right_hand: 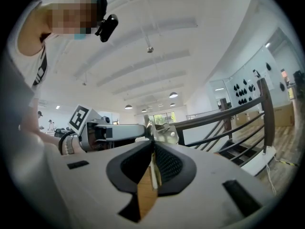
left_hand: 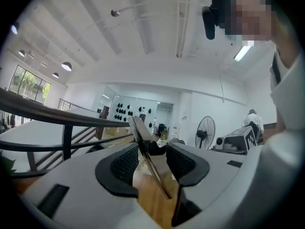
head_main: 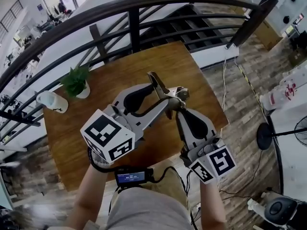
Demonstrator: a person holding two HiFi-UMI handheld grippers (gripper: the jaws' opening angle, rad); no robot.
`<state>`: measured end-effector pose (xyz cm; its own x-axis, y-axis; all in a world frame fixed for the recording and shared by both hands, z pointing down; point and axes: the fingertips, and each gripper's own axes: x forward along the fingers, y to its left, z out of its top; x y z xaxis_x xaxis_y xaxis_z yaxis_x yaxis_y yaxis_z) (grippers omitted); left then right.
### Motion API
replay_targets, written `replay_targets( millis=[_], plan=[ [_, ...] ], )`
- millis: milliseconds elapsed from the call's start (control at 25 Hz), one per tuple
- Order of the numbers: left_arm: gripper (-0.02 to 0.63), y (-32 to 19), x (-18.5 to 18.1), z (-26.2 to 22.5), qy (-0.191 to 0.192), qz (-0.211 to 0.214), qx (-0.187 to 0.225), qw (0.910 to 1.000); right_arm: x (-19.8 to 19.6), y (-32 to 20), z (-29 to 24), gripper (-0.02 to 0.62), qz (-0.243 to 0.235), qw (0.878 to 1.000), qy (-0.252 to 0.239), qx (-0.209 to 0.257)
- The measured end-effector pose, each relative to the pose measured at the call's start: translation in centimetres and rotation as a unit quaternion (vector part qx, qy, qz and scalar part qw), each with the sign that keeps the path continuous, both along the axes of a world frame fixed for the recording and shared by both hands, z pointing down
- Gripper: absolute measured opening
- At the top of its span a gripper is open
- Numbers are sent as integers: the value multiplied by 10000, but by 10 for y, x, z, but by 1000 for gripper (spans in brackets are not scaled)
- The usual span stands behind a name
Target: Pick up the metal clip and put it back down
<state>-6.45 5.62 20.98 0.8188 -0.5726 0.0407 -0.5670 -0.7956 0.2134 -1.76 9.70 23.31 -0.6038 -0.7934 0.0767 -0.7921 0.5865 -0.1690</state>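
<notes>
The metal clip is in the air above the wooden table, held between both grippers, with one long handle pointing up. My left gripper comes in from the left. Its jaws stand wide, and a flat metal arm of the clip slants across the gap from pad to pad. My right gripper comes in from below right. Its pads are nearly together, pinching a thin edge of the clip. In the right gripper view the clip's body shows beyond the jaws, next to the left gripper.
A small potted plant and a white bottle stand at the table's far left. A dark curved railing runs behind the table, with stairs beyond it. A standing fan and cables are on the floor to the right.
</notes>
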Motion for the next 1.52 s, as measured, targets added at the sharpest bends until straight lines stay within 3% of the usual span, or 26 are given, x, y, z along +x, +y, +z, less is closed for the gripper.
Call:
replay_targets(
  millis=[280, 800, 1520],
  plan=[
    [192, 21, -7, -9, 10, 99, 195, 9998, -5, 18, -9, 29, -13, 9999, 88, 81],
    [192, 32, -14, 2, 151, 103, 87, 9998, -13, 33, -3, 29, 35, 9996, 288, 71],
    [192, -27, 16, 21, 290, 54, -296, 9991, 16, -24, 14, 29, 83, 9993, 316, -203]
  ],
)
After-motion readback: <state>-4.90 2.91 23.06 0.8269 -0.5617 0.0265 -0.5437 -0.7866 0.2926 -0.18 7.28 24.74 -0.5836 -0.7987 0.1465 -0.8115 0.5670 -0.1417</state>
